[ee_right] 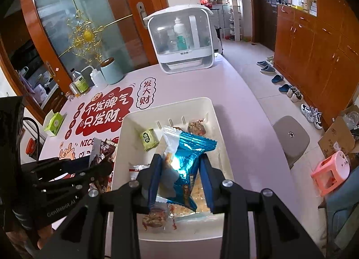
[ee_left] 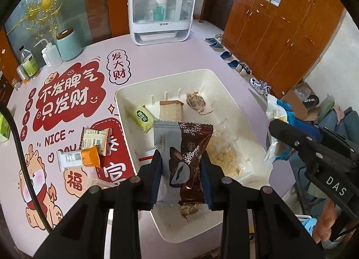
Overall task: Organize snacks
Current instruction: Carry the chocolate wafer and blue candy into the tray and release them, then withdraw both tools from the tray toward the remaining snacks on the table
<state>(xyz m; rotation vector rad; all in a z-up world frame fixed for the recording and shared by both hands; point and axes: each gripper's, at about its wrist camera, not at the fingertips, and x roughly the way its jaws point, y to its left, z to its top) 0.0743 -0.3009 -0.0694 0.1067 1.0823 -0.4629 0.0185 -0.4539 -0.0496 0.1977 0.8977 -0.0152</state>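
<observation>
A brown snowflake-printed snack packet point(ee_left: 190, 160), overlapped by a grey packet point(ee_left: 165, 137), stands between the fingers of the left gripper point(ee_left: 181, 179), both pads pressed against it, held above the near part of the white bin point(ee_left: 125, 110). A blue foil packet point(ee_right: 186, 169) sits pinched between the fingers of the right gripper point(ee_right: 180, 182), also over the bin point(ee_right: 222, 146). Inside the bin lie a small green packet point(ee_left: 143, 118), a tan cracker pack point(ee_left: 170, 110) and a clear-wrapped nut sweet point(ee_left: 196, 101). On the worktop point(ee_left: 179, 56) just left of the bin lie an orange-ended bar point(ee_left: 78, 159) and a pale barcoded packet point(ee_left: 94, 140).
</observation>
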